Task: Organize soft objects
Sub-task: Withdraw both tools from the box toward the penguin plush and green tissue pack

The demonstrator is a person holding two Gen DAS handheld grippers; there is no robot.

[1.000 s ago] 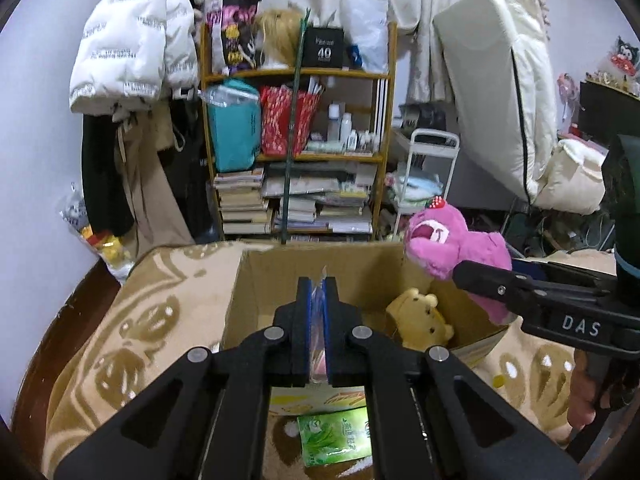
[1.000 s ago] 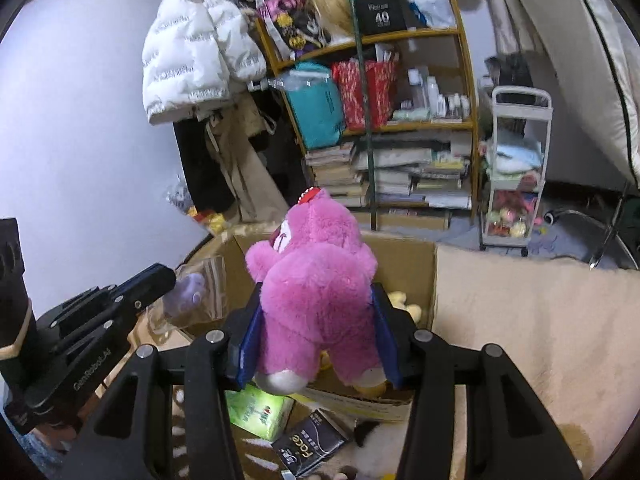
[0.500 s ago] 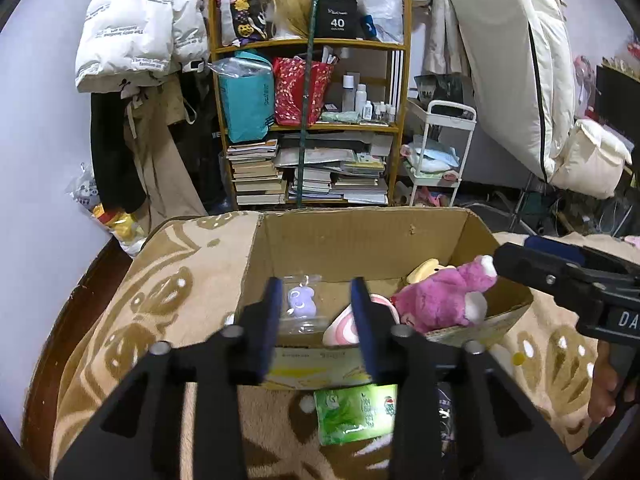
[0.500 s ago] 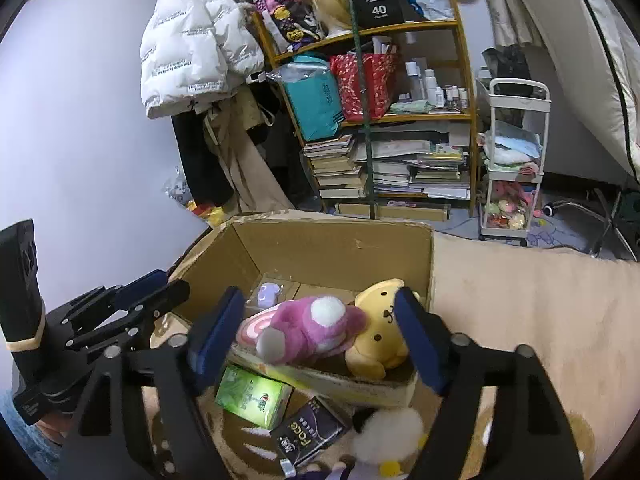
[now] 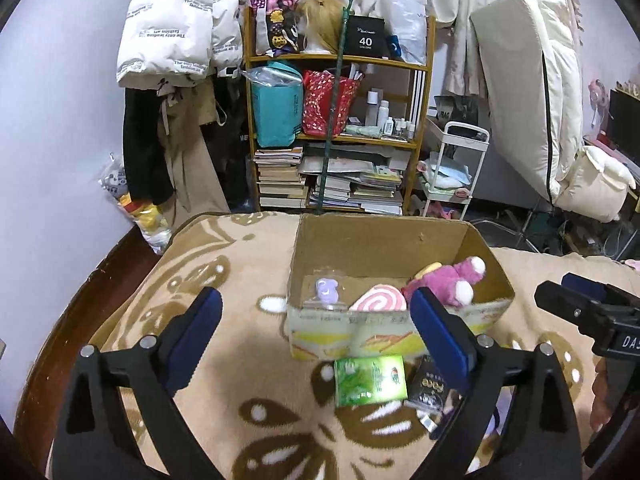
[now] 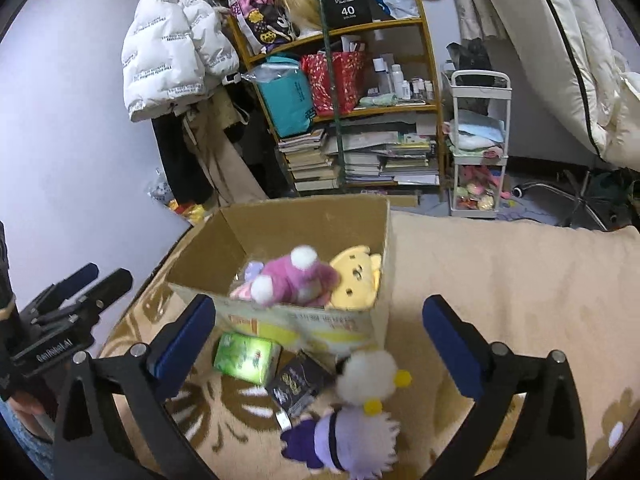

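**Both grippers empty, the box filling up**

My left gripper (image 5: 316, 320) stands wide apart with nothing between its blue pads; its jaws have just been opening, and the small clear packet with a lilac charm (image 5: 326, 292) lies inside the brown cardboard box (image 5: 384, 240), at its left end. My right gripper (image 6: 320, 332) is just as wide and just as empty, its jaws having just been opening too. The pink plush bear with white paws (image 6: 292, 276) lies on its side in the box, resting against the yellow plush bear (image 6: 356, 280) in the right corner. A pink-and-white swirl cushion (image 5: 378, 300) sits between the packet and the pink bear.

I hold both grippers short of the box's near wall and angled down, so that I can see over its rim and nothing snags.

Outward, in front of the box on the beige-and-brown patterned blanket (image 5: 208, 280), lie a green carton (image 5: 370, 378) and a black sachet (image 5: 430, 388) (neither looks soft, so I judge they stay out). The white-haired plush doll in purple clothes (image 6: 356, 412) lies nearest my right gripper, not yet boxed; I take it to be the next thing to pick up.
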